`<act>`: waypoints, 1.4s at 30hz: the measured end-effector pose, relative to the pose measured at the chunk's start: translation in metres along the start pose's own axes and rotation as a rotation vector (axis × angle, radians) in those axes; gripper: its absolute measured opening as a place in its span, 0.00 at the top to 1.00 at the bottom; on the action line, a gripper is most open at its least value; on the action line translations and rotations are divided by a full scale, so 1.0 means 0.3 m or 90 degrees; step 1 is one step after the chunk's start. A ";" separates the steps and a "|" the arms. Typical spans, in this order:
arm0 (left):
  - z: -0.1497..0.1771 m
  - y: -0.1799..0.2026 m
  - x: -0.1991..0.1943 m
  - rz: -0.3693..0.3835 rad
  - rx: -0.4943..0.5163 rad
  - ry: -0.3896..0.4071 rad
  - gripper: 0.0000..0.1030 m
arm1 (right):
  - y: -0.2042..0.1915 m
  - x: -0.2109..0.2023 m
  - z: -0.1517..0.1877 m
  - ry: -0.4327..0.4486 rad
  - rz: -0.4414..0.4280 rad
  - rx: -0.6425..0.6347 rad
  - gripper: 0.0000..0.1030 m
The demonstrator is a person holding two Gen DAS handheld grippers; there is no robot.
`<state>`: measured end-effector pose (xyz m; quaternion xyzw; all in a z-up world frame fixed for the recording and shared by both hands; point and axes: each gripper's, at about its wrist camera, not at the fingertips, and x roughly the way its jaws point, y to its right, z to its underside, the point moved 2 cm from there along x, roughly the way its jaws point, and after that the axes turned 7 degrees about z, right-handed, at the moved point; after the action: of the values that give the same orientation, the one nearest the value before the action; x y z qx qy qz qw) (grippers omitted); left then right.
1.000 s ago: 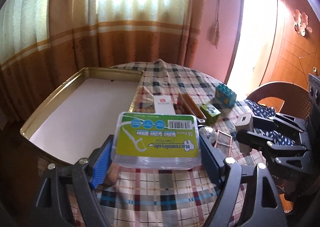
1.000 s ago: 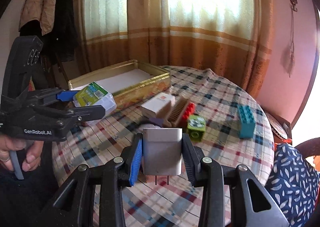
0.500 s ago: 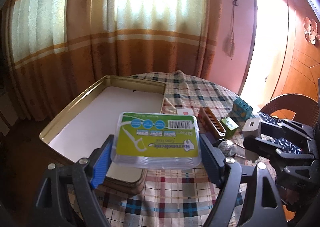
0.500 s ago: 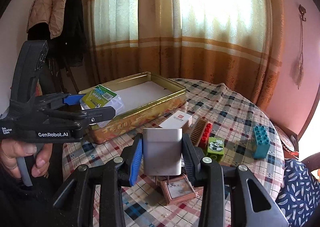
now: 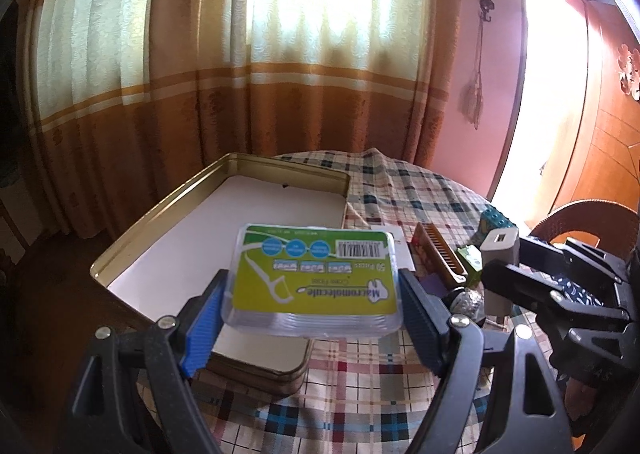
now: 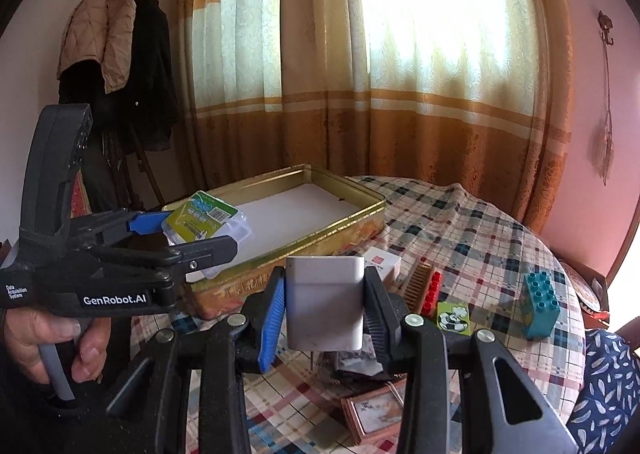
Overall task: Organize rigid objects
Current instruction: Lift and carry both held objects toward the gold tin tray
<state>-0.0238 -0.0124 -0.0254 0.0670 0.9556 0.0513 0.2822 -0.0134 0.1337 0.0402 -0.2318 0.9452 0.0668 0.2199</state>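
The left hand-held gripper (image 5: 314, 304) is clamped across the width of a clear dental floss pick box (image 5: 316, 280), held in the air over the near corner of the open gold tin (image 5: 120, 250); the right hand-held gripper (image 6: 324, 312) is clamped on a white plug-in charger (image 6: 326, 302), raised above the checked worktop (image 6: 480, 226) just beside the tin's long wall. The floss box is smooth plastic held only by its short sides, so a tilt or a slackened squeeze could let it slide out and hit the tin's rim rather than its white floor; the charger's prongs point down, and lowering it too near the wall could catch them on the gilt edge; both hand-held grippers are close together, so heading for the tin at once risks a knock; the wooden comb (image 6: 416, 280), red brick (image 6: 432, 290) and small framed picture (image 6: 376, 412) beneath the charger could be swept aside.
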 end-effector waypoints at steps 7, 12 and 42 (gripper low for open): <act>-0.008 -0.015 -0.012 -0.008 -0.009 0.016 0.21 | -0.007 0.000 -0.008 0.019 0.004 -0.004 0.61; -0.015 -0.026 -0.025 -0.012 -0.014 0.029 0.21 | -0.013 -0.008 -0.016 0.031 0.006 -0.006 0.61; -0.030 -0.089 -0.039 -0.060 -0.019 0.073 0.21 | -0.075 0.060 -0.054 0.049 -0.017 -0.017 0.61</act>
<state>-0.0215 -0.0412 -0.0153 0.0150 0.9714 0.0559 0.2301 -0.0235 0.1028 0.0461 -0.2494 0.9488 0.0673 0.1815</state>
